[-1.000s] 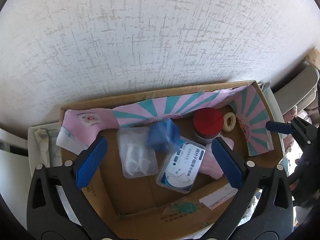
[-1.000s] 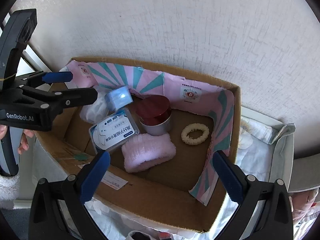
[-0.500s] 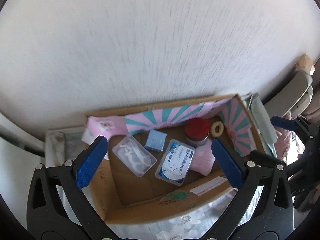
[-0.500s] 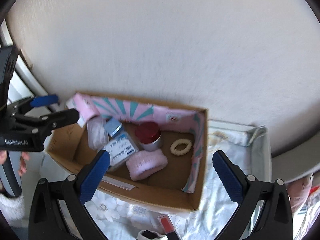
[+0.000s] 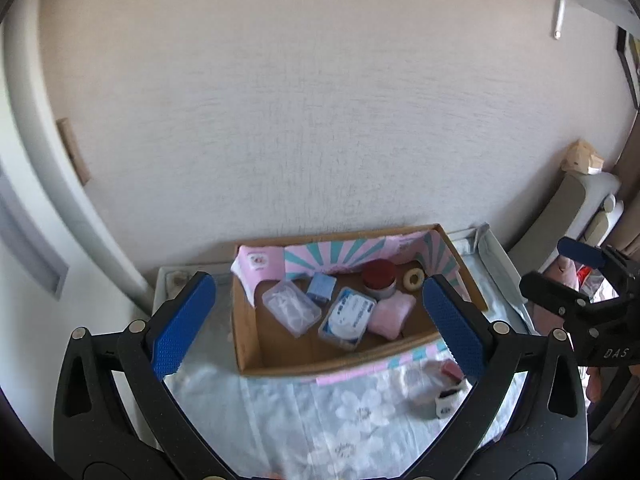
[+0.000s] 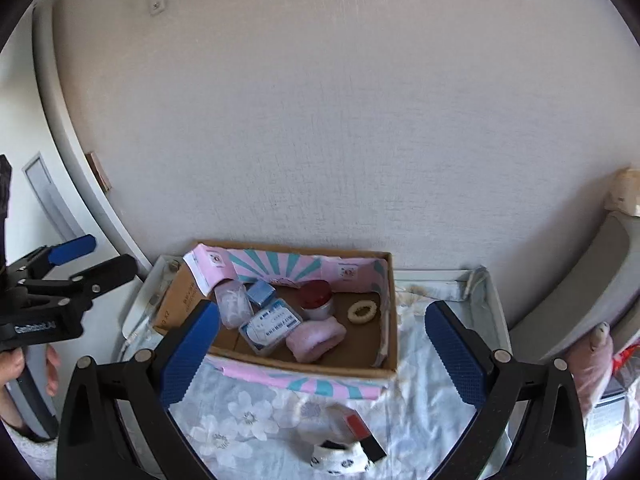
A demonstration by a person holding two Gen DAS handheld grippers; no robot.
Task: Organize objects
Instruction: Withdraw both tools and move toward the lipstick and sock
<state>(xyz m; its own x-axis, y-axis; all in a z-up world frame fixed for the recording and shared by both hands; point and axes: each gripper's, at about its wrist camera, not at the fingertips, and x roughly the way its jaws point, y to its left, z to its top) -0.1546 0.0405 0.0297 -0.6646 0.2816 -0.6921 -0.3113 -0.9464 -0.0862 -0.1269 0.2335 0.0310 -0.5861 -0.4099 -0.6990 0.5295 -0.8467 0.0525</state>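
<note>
Both grippers, left and right, hover with jaws wide apart above a filled box against the wall.

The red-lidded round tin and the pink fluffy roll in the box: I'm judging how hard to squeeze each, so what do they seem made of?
The red-lidded round tin looks like metal: its side wall is silvery and reflective under a smooth, dark red lid, so probably rigid. The pink fluffy roll looks like soft plush or terry fabric, matte and fuzzy with rounded, slumped edges, so likely compressible. Both sit in the brown cardboard box.
</note>
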